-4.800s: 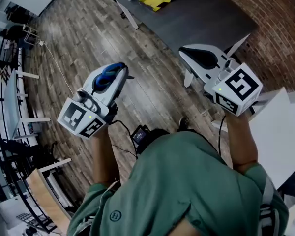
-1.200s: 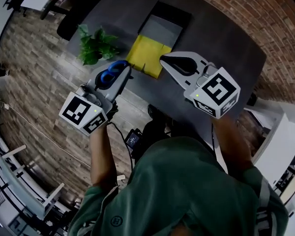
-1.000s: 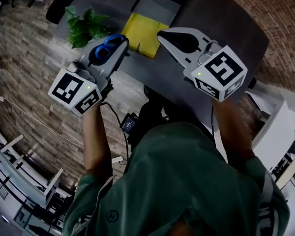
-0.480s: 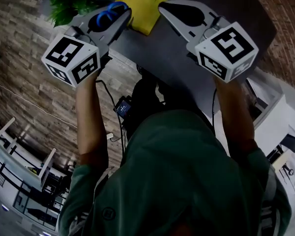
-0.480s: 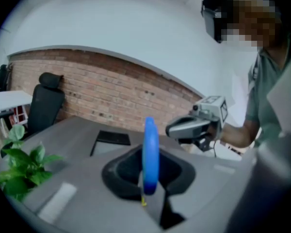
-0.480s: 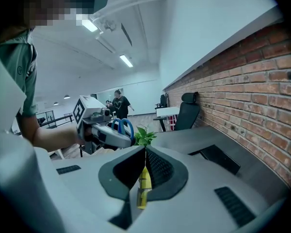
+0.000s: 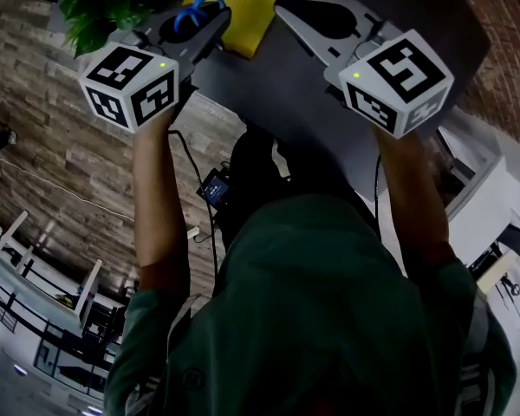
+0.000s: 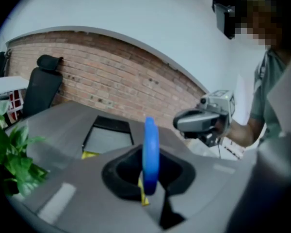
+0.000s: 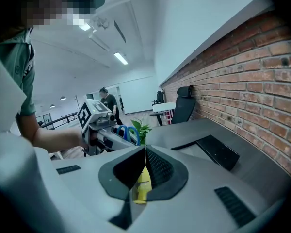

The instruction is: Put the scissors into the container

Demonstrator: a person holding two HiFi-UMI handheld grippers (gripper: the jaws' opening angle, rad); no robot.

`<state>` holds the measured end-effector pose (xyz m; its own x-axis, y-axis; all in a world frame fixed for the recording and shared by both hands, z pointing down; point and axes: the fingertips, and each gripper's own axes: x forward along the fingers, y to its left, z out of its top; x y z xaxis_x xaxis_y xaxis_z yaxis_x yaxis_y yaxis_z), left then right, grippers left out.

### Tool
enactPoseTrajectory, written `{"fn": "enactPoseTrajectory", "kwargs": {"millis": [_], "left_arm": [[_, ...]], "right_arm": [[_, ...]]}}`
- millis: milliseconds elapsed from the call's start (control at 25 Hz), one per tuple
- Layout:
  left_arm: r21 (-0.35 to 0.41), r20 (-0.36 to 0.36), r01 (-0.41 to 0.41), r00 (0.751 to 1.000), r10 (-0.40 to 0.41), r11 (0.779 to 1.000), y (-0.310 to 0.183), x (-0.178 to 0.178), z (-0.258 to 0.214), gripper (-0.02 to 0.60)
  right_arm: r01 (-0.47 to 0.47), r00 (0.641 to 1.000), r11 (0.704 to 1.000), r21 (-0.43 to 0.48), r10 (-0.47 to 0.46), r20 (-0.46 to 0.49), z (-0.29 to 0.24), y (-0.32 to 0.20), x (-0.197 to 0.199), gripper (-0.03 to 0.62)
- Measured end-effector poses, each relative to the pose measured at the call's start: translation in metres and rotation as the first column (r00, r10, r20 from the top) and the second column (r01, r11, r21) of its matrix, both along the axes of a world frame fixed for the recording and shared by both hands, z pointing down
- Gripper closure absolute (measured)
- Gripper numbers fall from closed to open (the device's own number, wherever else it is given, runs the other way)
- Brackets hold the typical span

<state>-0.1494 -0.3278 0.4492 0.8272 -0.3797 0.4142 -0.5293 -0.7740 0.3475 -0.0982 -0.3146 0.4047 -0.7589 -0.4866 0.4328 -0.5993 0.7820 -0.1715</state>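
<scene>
Two claws at the table's [image 8: 53, 125] near edge. The left claw [image 7: 215, 26] is clenched on the scissors [image 8: 151, 152] (blue handle, held in air), the right claw [image 9: 144, 154] closed and empty. Carry step — next, reach on over the container [image 8: 112, 122], lower, release.

Office setting: you stand at a grey desk [image 7: 269, 85] with a potted plant [image 7: 91, 11] at the head view's upper left, a black swivel chair [image 8: 41, 89] by a brick wall [image 9: 262, 81], ceiling strip lights [image 9: 120, 58], and plank flooring [image 7: 43, 146].
</scene>
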Motion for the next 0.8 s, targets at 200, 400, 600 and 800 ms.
{"fn": "enactPoseTrajectory", "kwargs": {"millis": [200,400,600,800], "left_arm": [[-0.038,0.006,-0.005,1.0,0.005,0.999,-0.005,-0.001,0.018,0.548],[-0.071,0.01,-0.009,1.0,0.01,0.997,-0.008,0.001,0.037,0.548],[-0.111,0.009,-0.013,1.0,0.014,0.994,-0.013,0.006,0.052,0.548],[-0.145,0.012,-0.017,1.0,0.019,0.989,-0.017,0.01,0.068,0.548]], "right_arm": [[-0.009,1.0,1.0,-0.015,0.009,-0.002,0.01,-0.004,-0.002,0.588],[-0.017,1.0,1.0,-0.027,0.017,-0.007,0.019,-0.007,0.0,0.588],[-0.025,1.0,0.999,-0.042,0.024,-0.014,0.026,-0.009,0.003,0.588],[-0.033,0.999,0.998,-0.057,0.032,-0.018,0.033,-0.01,0.007,0.588]]}}
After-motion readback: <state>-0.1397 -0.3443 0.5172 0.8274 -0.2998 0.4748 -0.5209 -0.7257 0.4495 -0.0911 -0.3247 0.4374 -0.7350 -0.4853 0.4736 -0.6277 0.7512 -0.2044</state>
